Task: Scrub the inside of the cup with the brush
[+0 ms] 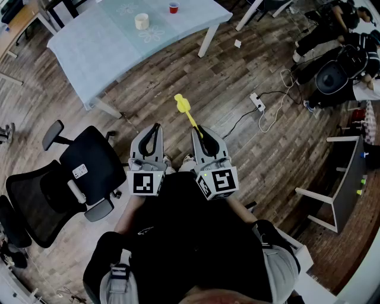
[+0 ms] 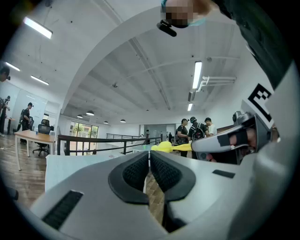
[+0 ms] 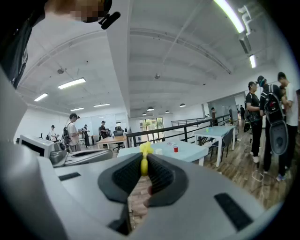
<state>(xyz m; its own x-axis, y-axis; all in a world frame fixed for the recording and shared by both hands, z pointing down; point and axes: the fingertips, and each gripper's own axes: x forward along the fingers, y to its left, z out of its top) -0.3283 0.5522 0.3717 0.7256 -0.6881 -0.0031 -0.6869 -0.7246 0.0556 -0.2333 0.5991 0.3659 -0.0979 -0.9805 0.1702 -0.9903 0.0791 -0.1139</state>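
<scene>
My right gripper (image 1: pixel 200 130) is shut on the handle of a yellow brush (image 1: pixel 185 110), whose head sticks out ahead of the jaws over the wooden floor. In the right gripper view the brush (image 3: pixel 145 157) shows between the pads. My left gripper (image 1: pixel 155 128) is held beside it, shut and empty; its own view shows the pads (image 2: pixel 140 171) together and the brush (image 2: pixel 171 146) off to the right. A cream cup (image 1: pixel 141 21) and a small red cup (image 1: pixel 173 8) stand on the pale blue table (image 1: pixel 89 53) far ahead, also seen as the red cup (image 3: pixel 176 149) in the right gripper view.
A black office chair (image 1: pixel 77 169) stands close on the left. A power strip with cables (image 1: pixel 259 104) lies on the floor ahead right. A dark table (image 1: pixel 347 178) is at the right; people stand and sit at the far right (image 1: pixel 338 53).
</scene>
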